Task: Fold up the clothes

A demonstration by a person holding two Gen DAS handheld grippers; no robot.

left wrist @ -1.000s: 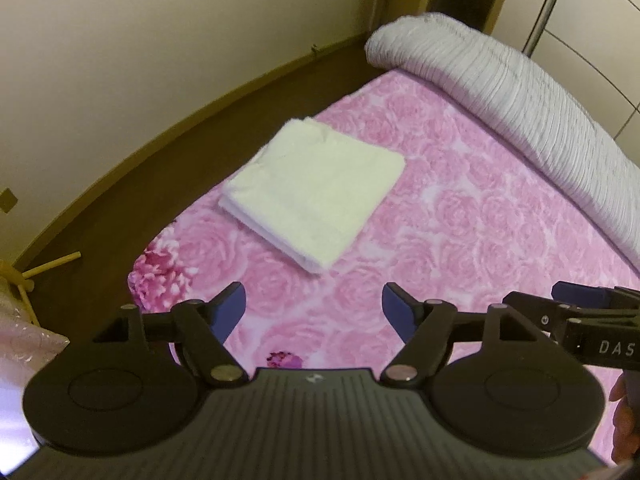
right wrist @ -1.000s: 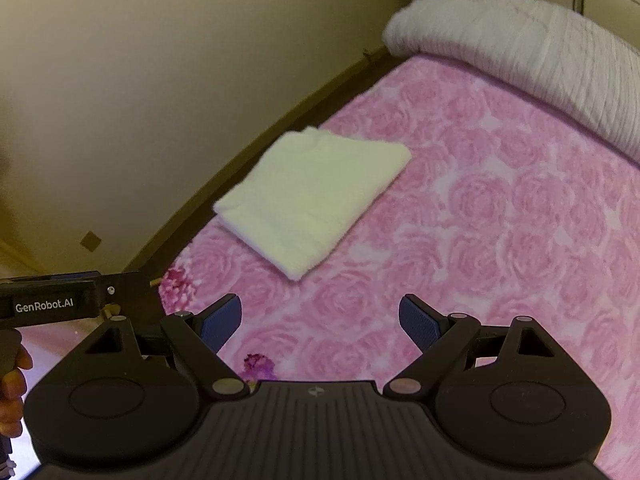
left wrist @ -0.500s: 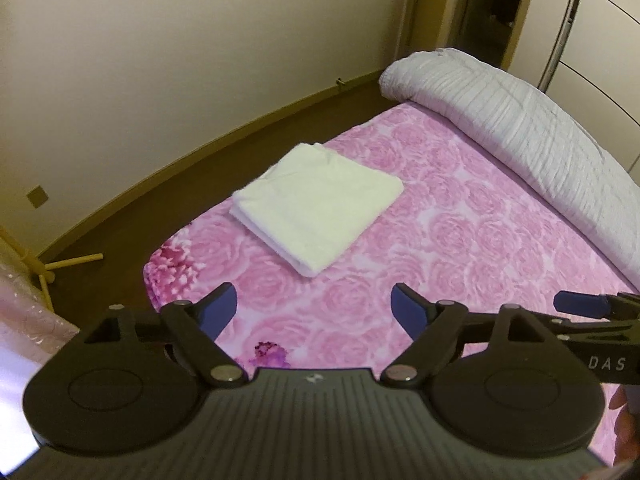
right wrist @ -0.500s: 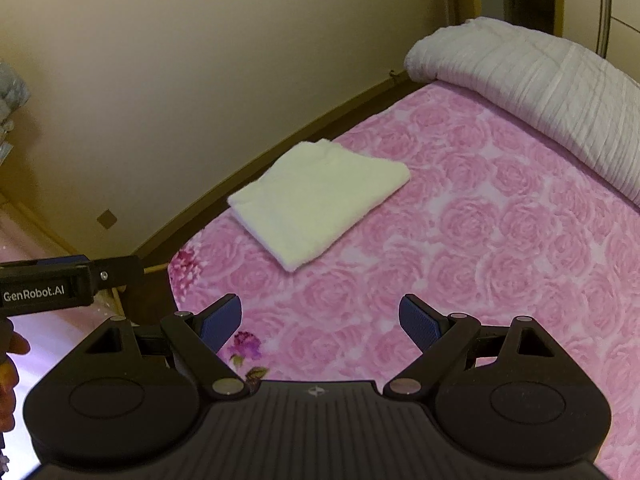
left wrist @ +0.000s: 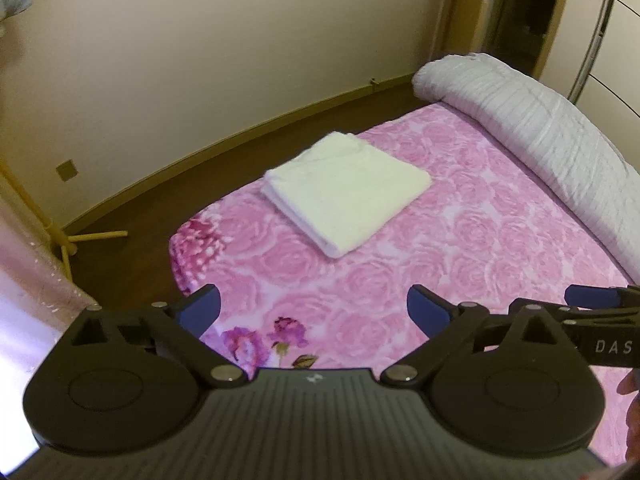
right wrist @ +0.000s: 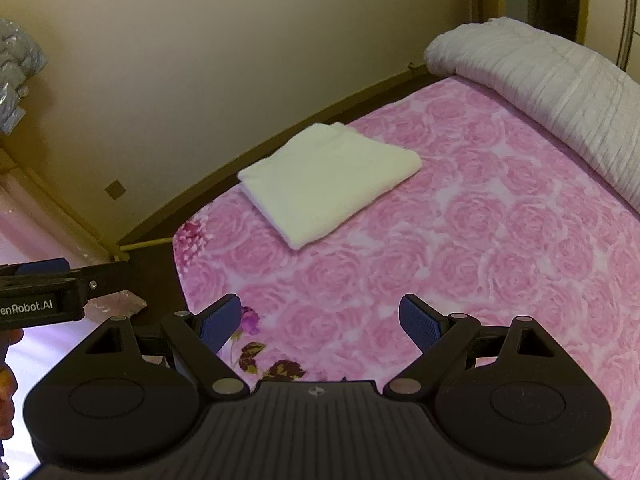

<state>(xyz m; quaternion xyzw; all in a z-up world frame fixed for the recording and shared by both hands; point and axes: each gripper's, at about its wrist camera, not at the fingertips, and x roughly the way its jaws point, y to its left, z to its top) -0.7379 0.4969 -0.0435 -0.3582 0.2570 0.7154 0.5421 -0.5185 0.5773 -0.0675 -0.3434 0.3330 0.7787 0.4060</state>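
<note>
A folded cream garment (left wrist: 346, 190) is laid flat on the pink rose-patterned bedspread (left wrist: 480, 240), near its edge by the wall. The left gripper (left wrist: 314, 312) is held over the bedspread, jaws opening, nothing between them. The right gripper (right wrist: 320, 320) is held likewise, jaws spread, empty. A rolled white quilt (right wrist: 540, 80) is seen along the far side.

Two scraps of lettering can be read. White letters "DAS" stand on the black body of the right gripper (left wrist: 592, 300) — cut off at the frame edge. "enRobot.AI" stands on the left gripper (right wrist: 40, 272) — its start is cropped.
</note>
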